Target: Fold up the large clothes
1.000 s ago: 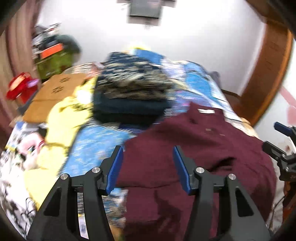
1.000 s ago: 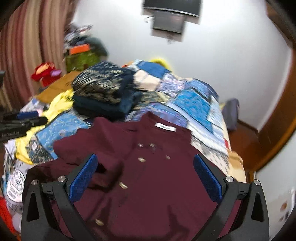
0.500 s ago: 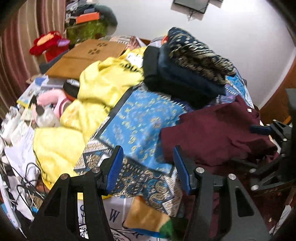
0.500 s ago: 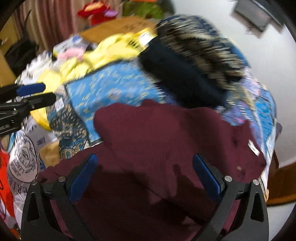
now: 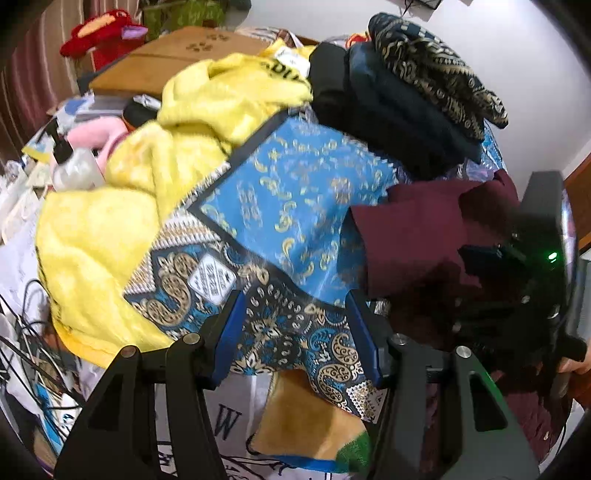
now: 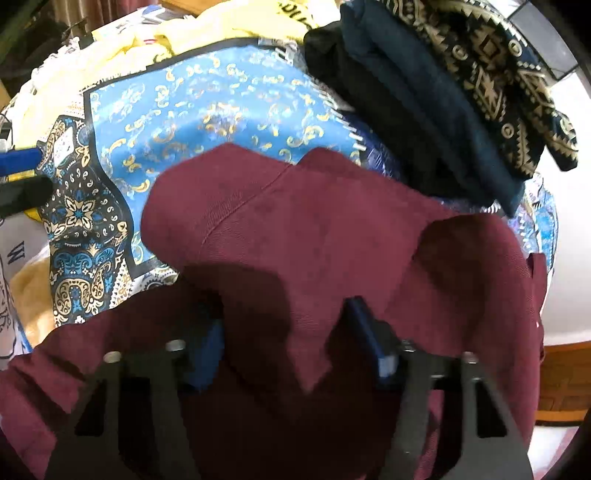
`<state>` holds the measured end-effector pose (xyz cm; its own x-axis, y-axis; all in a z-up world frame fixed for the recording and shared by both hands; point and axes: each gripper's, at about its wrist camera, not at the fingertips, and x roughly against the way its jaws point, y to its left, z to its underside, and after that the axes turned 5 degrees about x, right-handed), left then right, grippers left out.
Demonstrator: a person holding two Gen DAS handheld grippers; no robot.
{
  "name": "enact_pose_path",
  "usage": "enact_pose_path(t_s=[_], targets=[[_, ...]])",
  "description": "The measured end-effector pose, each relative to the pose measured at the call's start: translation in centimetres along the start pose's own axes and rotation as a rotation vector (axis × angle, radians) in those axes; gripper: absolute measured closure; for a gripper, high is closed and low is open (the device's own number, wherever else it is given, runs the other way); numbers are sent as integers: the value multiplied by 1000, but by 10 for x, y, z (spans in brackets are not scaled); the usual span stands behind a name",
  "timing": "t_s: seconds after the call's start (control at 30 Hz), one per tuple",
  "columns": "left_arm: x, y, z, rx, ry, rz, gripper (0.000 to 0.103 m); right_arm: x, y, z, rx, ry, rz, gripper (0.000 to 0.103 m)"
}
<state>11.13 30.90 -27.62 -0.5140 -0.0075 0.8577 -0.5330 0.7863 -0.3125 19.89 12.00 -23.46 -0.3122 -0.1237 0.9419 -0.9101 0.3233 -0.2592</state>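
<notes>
A large maroon buttoned shirt (image 6: 332,229) lies rumpled on a blue patterned bedspread (image 6: 207,107). My right gripper (image 6: 291,339) sits low over the shirt with a fold of maroon cloth between its blue pads; the jaws stand partly apart. In the left wrist view the shirt (image 5: 417,236) is at the right, with the right gripper's black body (image 5: 532,295) on it. My left gripper (image 5: 295,325) is open and empty above the bedspread's near edge (image 5: 295,206), left of the shirt.
A stack of folded dark clothes (image 5: 406,85) lies behind the shirt. A yellow blanket (image 5: 129,192), a clear bottle (image 5: 74,170), cables and clutter lie at the left. A brown board (image 5: 177,59) and a red toy (image 5: 96,33) are at the back left.
Both grippers swung left and dropped toward the bed. The right gripper narrowed from wide open and now has shirt cloth between its pads. The left gripper moved off the shirt to the bedspread edge.
</notes>
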Motion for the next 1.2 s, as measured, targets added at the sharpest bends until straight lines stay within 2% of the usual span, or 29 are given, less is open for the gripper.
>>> enact_pose_path(t_s=[0.07, 0.13, 0.3, 0.47, 0.57, 0.73, 0.8, 0.9, 1.0, 1.07, 1.2], targets=[[-4, 0, 3, 7, 12, 6, 48, 4, -3, 3, -3, -26, -35, 88], [-6, -1, 6, 11, 19, 10, 48, 13, -7, 6, -17, -55, -37, 92], [-4, -7, 9, -5, 27, 3, 48, 57, -31, 16, -97, -172, -53, 94], [0, -24, 6, -36, 20, -3, 48, 125, -80, 33, -278, -333, -64, 94], [3, -40, 2, -61, 11, 0, 48, 164, -118, 60, -394, -434, -54, 94], [5, -79, -5, -117, 3, 8, 48, 211, -163, 109, -542, -563, 26, 94], [3, -99, -7, -146, 8, 10, 48, 227, -182, 140, -607, -606, 60, 94], [0, -124, -5, -190, 21, 3, 48, 238, -198, 178, -695, -633, 102, 94], [2, -150, 0, -225, 17, 6, 48, 230, -214, 227, -817, -629, 121, 94], [1, -168, 3, -250, 24, 21, 47, 218, -219, 248, -870, -595, 121, 94], [-1, -198, 5, -307, 46, 32, 47, 181, -217, 289, -947, -472, 125, 94]])
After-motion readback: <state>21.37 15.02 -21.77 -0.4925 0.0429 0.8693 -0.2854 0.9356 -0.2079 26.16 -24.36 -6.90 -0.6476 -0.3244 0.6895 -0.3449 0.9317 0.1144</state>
